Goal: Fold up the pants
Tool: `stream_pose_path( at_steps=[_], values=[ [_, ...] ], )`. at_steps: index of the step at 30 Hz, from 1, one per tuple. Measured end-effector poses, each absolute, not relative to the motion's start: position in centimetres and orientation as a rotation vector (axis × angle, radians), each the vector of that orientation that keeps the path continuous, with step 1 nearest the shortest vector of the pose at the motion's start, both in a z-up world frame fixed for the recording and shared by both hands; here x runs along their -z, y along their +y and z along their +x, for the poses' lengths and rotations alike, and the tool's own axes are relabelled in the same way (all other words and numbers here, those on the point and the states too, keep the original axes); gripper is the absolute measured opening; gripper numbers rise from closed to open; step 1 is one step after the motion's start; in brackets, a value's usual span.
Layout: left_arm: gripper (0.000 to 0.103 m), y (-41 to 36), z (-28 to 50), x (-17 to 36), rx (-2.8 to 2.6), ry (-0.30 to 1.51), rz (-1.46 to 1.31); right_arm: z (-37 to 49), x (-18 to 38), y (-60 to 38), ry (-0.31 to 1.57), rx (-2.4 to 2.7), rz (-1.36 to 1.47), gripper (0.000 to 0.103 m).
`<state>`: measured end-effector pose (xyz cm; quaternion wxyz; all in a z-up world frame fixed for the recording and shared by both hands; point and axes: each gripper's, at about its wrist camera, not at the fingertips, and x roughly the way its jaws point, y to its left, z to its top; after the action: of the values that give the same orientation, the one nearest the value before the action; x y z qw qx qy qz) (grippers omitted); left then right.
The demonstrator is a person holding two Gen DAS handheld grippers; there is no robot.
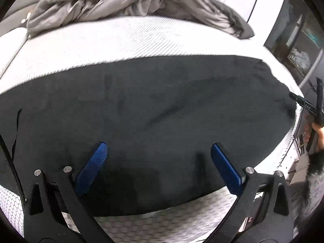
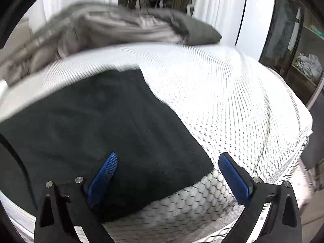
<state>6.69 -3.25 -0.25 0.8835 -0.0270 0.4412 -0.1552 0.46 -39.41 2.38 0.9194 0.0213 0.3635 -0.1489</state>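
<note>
Dark pants [image 1: 145,117] lie flat across a white quilted mattress [image 1: 101,46]. My left gripper [image 1: 159,147] is open and empty, its blue pads [image 1: 92,168] hovering over the near edge of the pants. In the right wrist view the pants [image 2: 97,125] fill the left side, with one corner near the front. My right gripper [image 2: 167,158] is open and empty above that corner; its left pad [image 2: 103,174] is over the cloth, the right pad over bare mattress [image 2: 232,105]. The right gripper also shows at the right edge of the left wrist view [image 1: 311,109].
A crumpled grey blanket [image 1: 125,2] lies at the far side of the bed, also in the right wrist view [image 2: 113,28]. Dark glass-door shelving [image 2: 293,46] stands to the right. The mattress edge drops off at right [image 2: 299,141].
</note>
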Motion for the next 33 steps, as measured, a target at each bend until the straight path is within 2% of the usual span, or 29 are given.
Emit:
stream_pose_path(
  at_steps=[4,8,12,19,25,30,33],
  values=[
    [0.102,-7.8,6.3,-0.2,0.376,0.871,0.027,1.4,-2.4,-32.4,0.714,0.095,0.048,0.102],
    [0.102,-10.3,7.4,2.6,0.375,0.941,0.074,4.4,0.6,-23.5,0.805,-0.121,0.028,0.102],
    [0.103,-7.1,6.2,2.7,0.343,0.925,0.107,5.1,3.2,-19.7,0.893,-0.123,-0.1,0.102],
    [0.102,4.4,2.0,1.6,0.164,0.917,-0.048,5.4,2.9,-23.3,0.908,0.018,-0.105,0.102],
    [0.102,3.4,5.1,0.2,0.261,0.94,-0.161,9.1,2.4,-15.7,0.929,-0.202,-0.095,0.102],
    [0.102,0.4,8.8,3.0,0.18,1.033,0.029,11.4,4.0,-8.1,1.026,-0.334,-0.236,0.102],
    [0.102,1.2,7.7,2.7,0.18,1.011,0.07,12.4,4.4,-9.2,1.008,-0.303,-0.301,0.102]
  ],
)
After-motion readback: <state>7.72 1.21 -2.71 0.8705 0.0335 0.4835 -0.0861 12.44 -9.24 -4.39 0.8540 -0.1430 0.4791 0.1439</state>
